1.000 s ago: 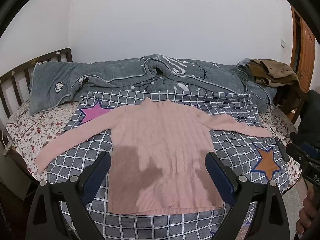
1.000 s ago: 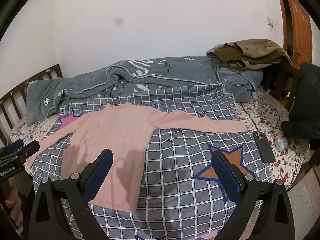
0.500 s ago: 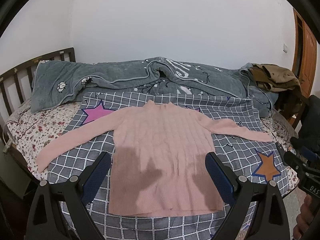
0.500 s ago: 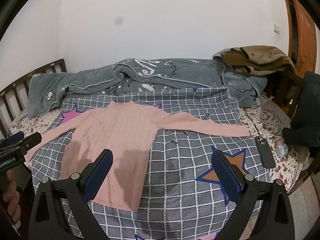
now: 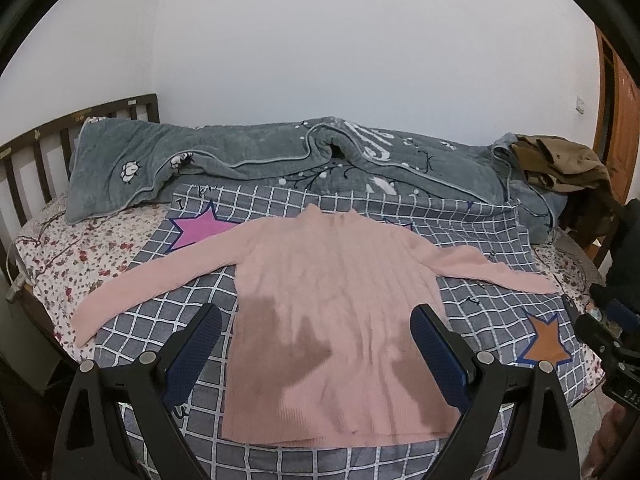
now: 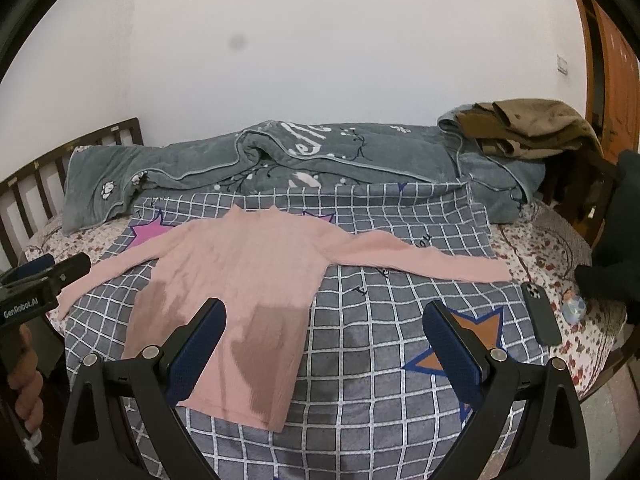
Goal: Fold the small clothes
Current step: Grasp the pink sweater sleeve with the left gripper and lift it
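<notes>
A pink ribbed sweater lies flat, front down or up I cannot tell, on a grey checked blanket, both sleeves spread out sideways. It also shows in the right wrist view. My left gripper is open and empty, held above the sweater's lower half, apart from it. My right gripper is open and empty, above the blanket to the right of the sweater's hem. The left gripper shows at the left edge of the right wrist view.
A rumpled grey quilt lies along the back of the bed. Brown clothes are piled at the back right. A dark phone lies on the floral sheet at right. A wooden headboard stands at left.
Both grippers have drawn back and risen a little, so the bed sits lower in view. The sweater has not moved. Both stay open.
</notes>
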The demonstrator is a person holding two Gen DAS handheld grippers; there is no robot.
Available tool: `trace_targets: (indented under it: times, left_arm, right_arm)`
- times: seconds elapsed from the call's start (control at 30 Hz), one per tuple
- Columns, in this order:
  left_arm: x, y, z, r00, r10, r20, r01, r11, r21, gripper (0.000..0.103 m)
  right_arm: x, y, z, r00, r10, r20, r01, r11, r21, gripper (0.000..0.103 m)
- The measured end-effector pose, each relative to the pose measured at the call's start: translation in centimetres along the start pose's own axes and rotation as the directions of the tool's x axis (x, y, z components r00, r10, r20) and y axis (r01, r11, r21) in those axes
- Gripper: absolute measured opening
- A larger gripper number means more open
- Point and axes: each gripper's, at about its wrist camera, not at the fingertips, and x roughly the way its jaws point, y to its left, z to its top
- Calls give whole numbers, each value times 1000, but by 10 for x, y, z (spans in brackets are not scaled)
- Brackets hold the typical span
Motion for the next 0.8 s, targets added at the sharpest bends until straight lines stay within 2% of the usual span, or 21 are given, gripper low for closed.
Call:
trace_targets:
  times: [0.13,0.2,0.27,0.37,0.6,0.8]
  left_arm:
    - [22,12,-3,998,-57,-29,56,998,-18,96]
    - [33,20,-6,998,-58,-23,57,998,-32,96]
    - [43,27,-9,999,-41,-11,41,998,-39,95]
    - [68,46,-13,997,-52,-64,48,997,-62,95]
    - [124,116,-24,987,6,-159,-32,986,-166,94]
    - [159,196,-36,982,17,-188,-78,944,-322,91]
  right_arm:
    - [15,6,-2,1000,4,-1,-4,1000,-19,97]
    - [22,9,-4,1000,4,-2,-4,1000,-22,97]
    - [34,12,-5,999,32,-26,-33,999,-17,97]
    - [57,15,-7,992,103,-75,-103,995,-3,96]
    - [105,35,-11,982,156,-110,-162,986,-44,94]
    - [149,55,-11,966,195,-172,-207,977,-55,91]
